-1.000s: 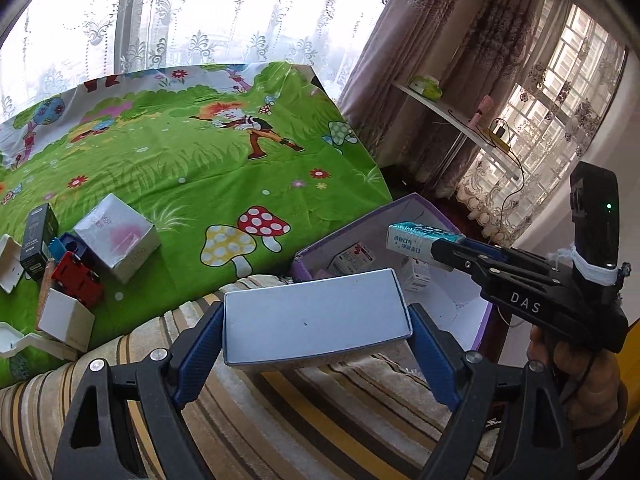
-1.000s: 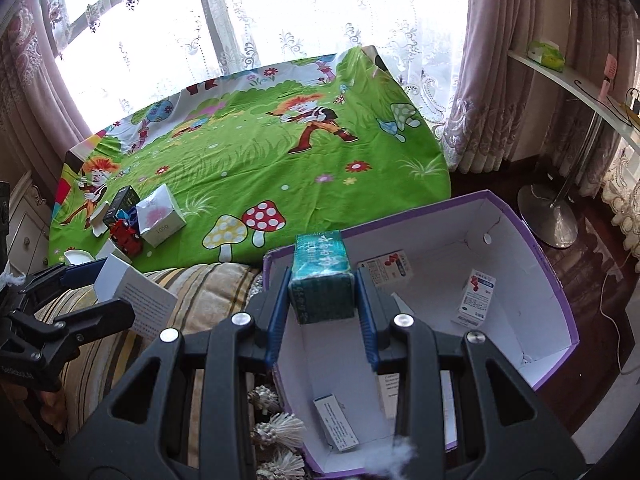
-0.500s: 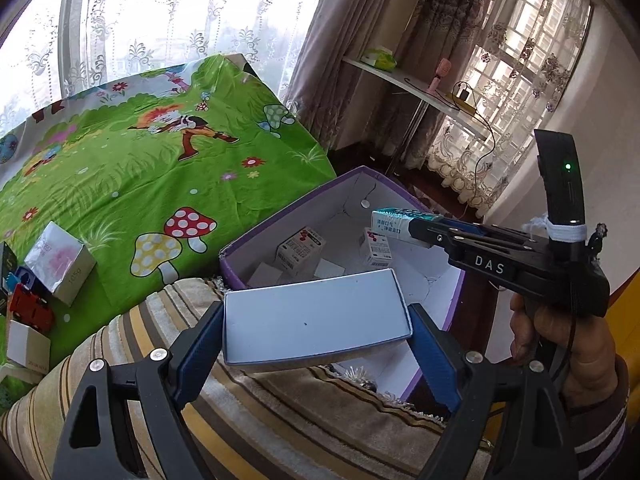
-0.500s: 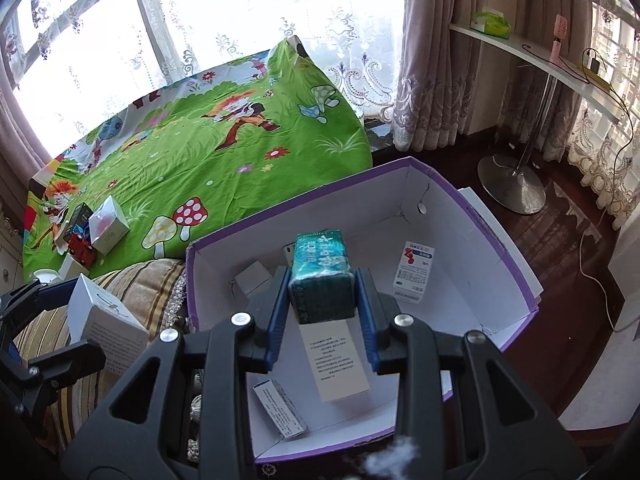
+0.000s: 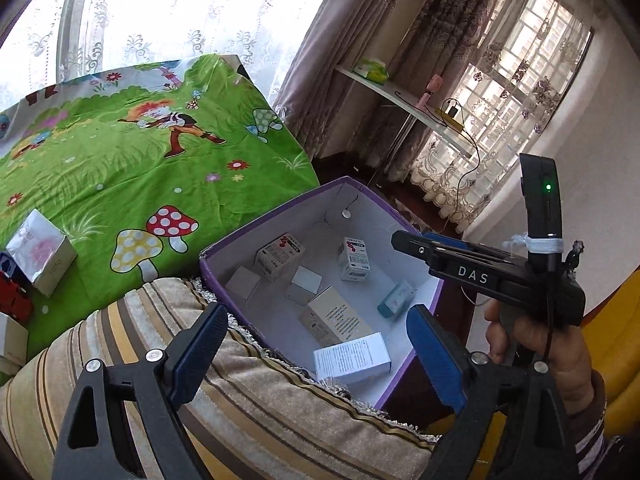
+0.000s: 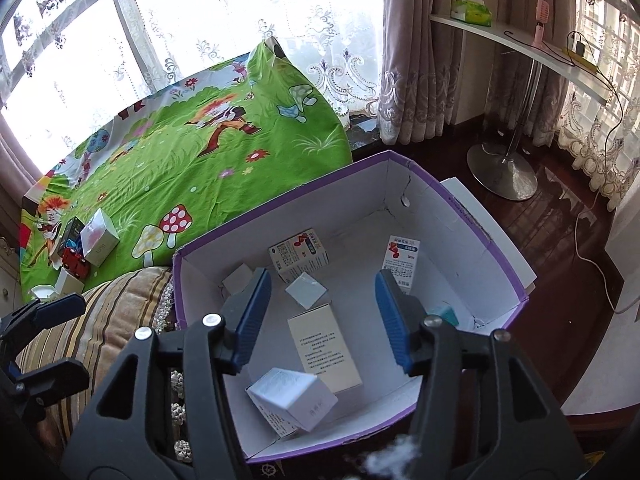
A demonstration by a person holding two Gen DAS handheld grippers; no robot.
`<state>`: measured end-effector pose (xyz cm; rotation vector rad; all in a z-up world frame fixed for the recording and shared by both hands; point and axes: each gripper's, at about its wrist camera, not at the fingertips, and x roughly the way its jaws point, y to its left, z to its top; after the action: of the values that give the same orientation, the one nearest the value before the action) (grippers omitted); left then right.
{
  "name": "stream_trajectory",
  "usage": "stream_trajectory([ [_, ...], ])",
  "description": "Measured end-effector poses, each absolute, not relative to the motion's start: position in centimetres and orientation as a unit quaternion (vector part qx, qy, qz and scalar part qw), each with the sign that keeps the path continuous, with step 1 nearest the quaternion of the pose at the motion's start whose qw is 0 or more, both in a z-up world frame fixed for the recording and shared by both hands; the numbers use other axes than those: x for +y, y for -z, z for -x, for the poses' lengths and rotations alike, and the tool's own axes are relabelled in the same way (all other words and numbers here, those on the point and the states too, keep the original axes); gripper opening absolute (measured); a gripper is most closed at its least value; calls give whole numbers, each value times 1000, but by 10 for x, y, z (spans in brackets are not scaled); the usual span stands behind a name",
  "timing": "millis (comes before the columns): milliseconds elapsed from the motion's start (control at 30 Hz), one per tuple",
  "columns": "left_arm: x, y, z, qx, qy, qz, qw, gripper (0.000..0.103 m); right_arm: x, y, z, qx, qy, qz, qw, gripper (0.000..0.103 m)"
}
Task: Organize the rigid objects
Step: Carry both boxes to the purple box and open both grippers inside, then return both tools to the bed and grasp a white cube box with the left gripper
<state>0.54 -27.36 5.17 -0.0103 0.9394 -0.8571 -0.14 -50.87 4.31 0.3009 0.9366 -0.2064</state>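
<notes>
Both my grippers hang over the purple box [image 6: 486, 240], left gripper [image 5: 316, 344] and right gripper [image 6: 322, 316], jaws spread wide and holding nothing. The white carton [image 6: 292, 400] is tipped on an edge near the front wall, and the teal pack [image 5: 396, 300] lies by the right wall, so I'd say both just went in. The box sits low beside the striped cushion [image 5: 280, 408], handy for dropping. More cartons [image 5: 38, 250] wait on the green bed [image 5: 140, 168], well apart. Guess those are next.
</notes>
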Motion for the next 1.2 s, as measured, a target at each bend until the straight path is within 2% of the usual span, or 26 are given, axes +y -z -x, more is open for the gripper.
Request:
stream_trajectory([
  [633, -229, -52, -12, 442, 378, 30, 813, 92, -473, -51, -9, 446, 59, -120, 885, 61],
  [1200, -118, -40, -42, 455, 275, 129, 837, 86, -387, -61, -25, 452, -59, -94, 885, 69],
])
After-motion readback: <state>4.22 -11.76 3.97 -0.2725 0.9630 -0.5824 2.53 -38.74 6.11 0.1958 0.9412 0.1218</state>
